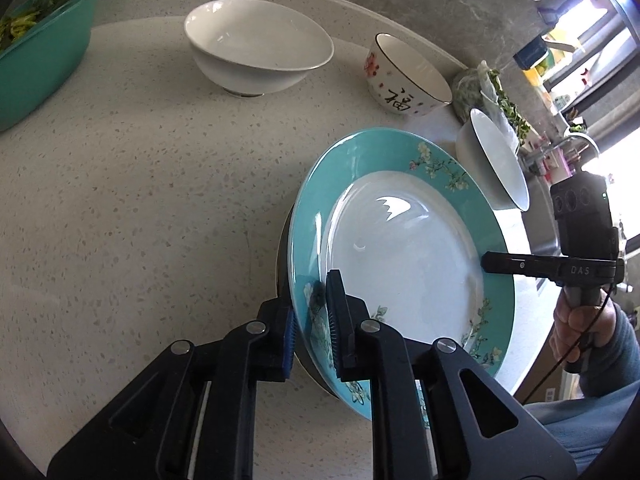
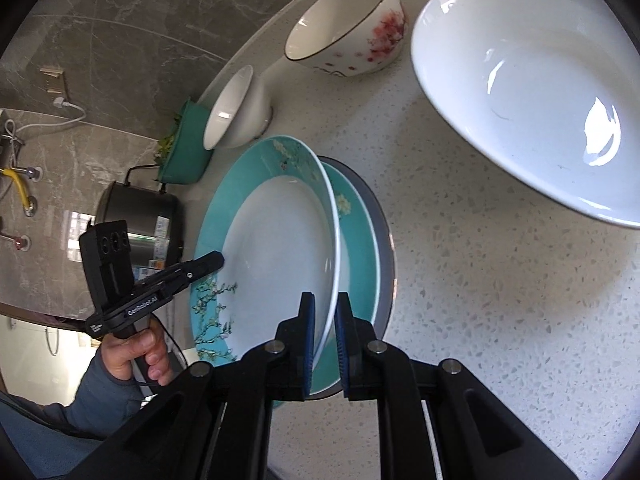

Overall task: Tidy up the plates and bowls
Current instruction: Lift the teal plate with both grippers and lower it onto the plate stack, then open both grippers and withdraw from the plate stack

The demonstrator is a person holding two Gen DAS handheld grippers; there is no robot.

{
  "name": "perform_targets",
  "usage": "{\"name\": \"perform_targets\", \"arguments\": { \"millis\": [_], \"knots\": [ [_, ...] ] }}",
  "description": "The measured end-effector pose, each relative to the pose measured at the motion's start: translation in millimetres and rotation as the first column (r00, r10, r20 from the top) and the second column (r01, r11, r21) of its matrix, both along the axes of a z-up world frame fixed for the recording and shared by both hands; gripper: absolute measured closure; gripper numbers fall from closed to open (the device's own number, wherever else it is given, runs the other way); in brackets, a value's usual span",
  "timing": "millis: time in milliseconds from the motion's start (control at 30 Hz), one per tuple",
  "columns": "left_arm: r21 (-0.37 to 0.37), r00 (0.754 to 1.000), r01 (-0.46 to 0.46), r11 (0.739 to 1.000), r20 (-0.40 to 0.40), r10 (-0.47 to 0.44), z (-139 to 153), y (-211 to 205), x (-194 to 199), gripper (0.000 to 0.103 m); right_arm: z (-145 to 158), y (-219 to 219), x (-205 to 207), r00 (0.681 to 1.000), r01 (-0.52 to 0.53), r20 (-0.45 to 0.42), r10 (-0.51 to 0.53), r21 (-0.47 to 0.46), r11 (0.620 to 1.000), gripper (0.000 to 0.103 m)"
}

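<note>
Both grippers hold one teal-rimmed plate point(image 1: 404, 256) by opposite edges, tilted above a second teal plate point(image 2: 360, 248) on the speckled tabletop point(image 1: 140, 200). The left gripper point(image 1: 314, 320) and right gripper point(image 2: 324, 344) have fingers clamped on its rim. Bowls stand nearby.

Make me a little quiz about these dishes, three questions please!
1. True or false: both tools grip the rim of the top teal plate.
2. What lies right under that plate? A) a second teal plate B) a white bowl C) a pot
3. Fill in: the flowered bowl has a ____ rim line.

Key: 1. True: the left tool and the right tool pinch opposite edges. 2. A; a dark plate shows under both. 3. Dark.
</note>
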State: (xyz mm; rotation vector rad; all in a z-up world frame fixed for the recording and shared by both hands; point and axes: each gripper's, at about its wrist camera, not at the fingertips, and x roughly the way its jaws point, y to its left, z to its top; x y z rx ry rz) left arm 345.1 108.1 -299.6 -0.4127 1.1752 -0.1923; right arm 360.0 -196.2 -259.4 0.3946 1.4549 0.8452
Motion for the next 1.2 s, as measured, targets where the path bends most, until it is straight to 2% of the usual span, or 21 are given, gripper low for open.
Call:
{"name": "perform_targets", "arguments": {
  "millis": [133, 267, 400, 600, 867, 1000, 1200],
  "knots": [
    [0.034, 1.000, 0.015, 0.999, 0.009, -0.015, 3, -14, 5, 0.090, 1, 3, -2, 1.000, 0.004, 0.026, -0.003, -0.037, 0.999, 0.090],
    [0.114, 0.999, 0.044, 0.993, 0.009, -0.045, 0, -30, 9, 0.089, 4, 13, -8, 0.997, -0.022, 0.075, 0.031, -0.115, 0.993, 0.090],
    [0.120, 0.999, 0.044, 0.992, 0.015, -0.046, 2, -31, 8, 0.088, 6, 13, -11, 0.995, -0.006, 0.102, 0.021, -0.144, 0.990, 0.090],
    [0.211, 0.998, 0.061, 0.975, 0.015, -0.065, 2, -41, 10, 0.084, 16, 29, -20, 0.981, -0.018, 0.182, 0.065, -0.247, 0.969, 0.088],
    [0.214, 0.998, 0.055, 0.975, 0.018, -0.060, -1, -40, 9, 0.082, 24, 43, -34, 0.963, 0.010, 0.257, 0.084, -0.343, 0.939, 0.083],
    [0.217, 0.998, 0.053, 0.975, 0.022, -0.059, -1, -41, 8, 0.082, 25, 54, -41, 0.953, 0.015, 0.286, 0.102, -0.379, 0.925, 0.072],
    [0.220, 0.998, 0.055, 0.974, 0.026, -0.063, -2, -40, 9, 0.081, 28, 60, -48, 0.944, 0.043, 0.315, 0.098, -0.412, 0.910, 0.065]
  ]
}}
